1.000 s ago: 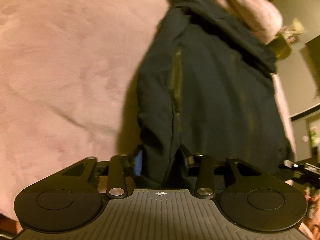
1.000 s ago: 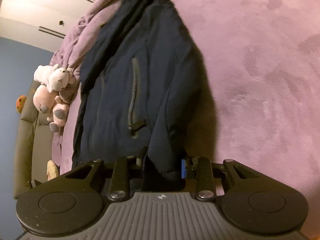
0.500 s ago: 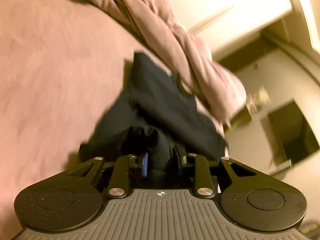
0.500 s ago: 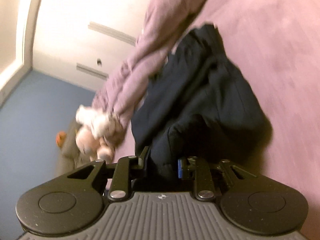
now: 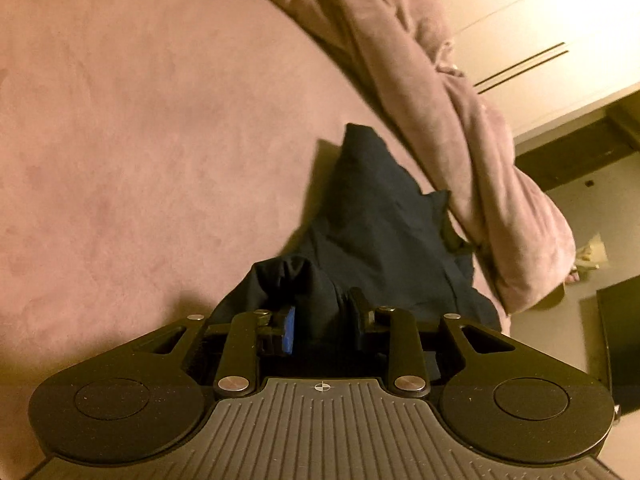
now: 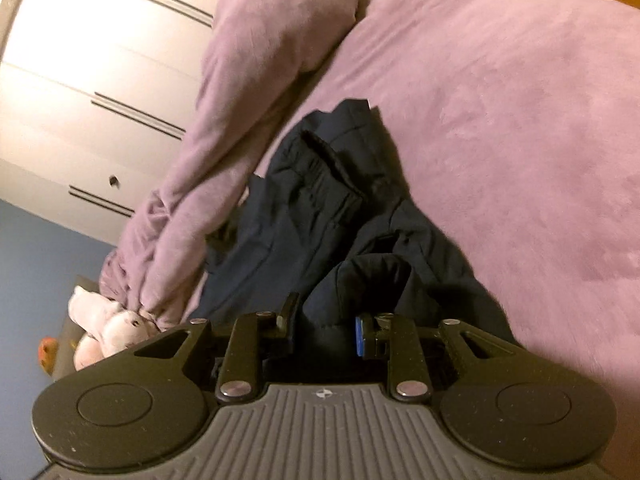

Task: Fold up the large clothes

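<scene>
Left wrist: jacket (image 5: 372,216) between jaws

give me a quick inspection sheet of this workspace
surface: purple bed cover, mostly bare.
job's things: dark jacket bunched on the bed, part folded over itself.
clutter: rolled purple blanket along the jacket's far side; stuffed toys at its end.
grippers: left tongs and right tongs each shut on a fold of the jacket; left jaws just eased wider.
cables: nothing seen.
surroundings: white wardrobe, blue wall.
</scene>
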`<state>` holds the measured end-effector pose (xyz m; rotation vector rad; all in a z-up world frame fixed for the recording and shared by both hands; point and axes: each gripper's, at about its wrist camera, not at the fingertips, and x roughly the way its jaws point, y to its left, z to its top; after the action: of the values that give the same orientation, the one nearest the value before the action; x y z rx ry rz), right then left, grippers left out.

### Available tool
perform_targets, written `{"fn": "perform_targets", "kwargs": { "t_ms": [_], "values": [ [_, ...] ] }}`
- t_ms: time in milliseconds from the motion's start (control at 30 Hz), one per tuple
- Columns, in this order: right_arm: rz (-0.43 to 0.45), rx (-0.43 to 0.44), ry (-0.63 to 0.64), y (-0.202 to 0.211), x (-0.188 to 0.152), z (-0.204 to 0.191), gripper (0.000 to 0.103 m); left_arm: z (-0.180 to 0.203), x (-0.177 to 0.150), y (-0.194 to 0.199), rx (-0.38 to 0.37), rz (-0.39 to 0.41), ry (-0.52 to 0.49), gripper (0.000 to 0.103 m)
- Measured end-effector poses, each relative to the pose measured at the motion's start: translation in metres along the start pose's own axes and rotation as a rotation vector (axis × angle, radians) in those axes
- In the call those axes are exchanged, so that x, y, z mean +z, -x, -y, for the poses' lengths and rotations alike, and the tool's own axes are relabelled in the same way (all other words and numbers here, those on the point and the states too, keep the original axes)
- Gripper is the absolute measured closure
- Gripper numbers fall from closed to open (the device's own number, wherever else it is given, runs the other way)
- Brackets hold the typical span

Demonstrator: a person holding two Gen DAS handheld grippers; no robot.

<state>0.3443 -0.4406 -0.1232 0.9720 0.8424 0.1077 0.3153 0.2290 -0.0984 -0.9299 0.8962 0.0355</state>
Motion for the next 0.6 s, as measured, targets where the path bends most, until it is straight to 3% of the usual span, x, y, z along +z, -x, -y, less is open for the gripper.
{"fn": "perform_targets", "kwargs": {
  "t_ms": [100,167,233,333,433,500,600],
  "values": [
    [0.017,0.009,0.041,0.003,0.003,-0.002,0.071,-0.009,0.007,0.002,-0.033,0.004,0.057,0.059],
    [0.049,0.033,0.044,0.013,0.007,-0.003,0.058,-0.01,0.013,0.007,-0.042,0.021,0.059,0.057],
    [0.131,0.052,0.046,0.032,0.011,-0.003,0.032,-0.01,0.018,0.018,-0.05,0.059,0.055,0.053],
    [0.246,0.086,0.078,0.063,0.018,0.003,0.027,-0.011,0.03,0.04,-0.06,0.182,0.048,0.046],
    [0.213,0.034,0.165,0.065,0.018,0.004,0.027,-0.003,0.036,0.051,-0.042,0.223,-0.052,0.039],
    [0.169,-0.019,0.233,0.055,0.012,0.002,0.027,0.014,0.03,0.041,0.001,0.173,-0.207,0.031],
    [0.124,-0.097,0.354,0.035,0.0,-0.006,0.027,0.026,0.017,0.014,0.032,0.066,-0.331,0.028]
  ]
}}
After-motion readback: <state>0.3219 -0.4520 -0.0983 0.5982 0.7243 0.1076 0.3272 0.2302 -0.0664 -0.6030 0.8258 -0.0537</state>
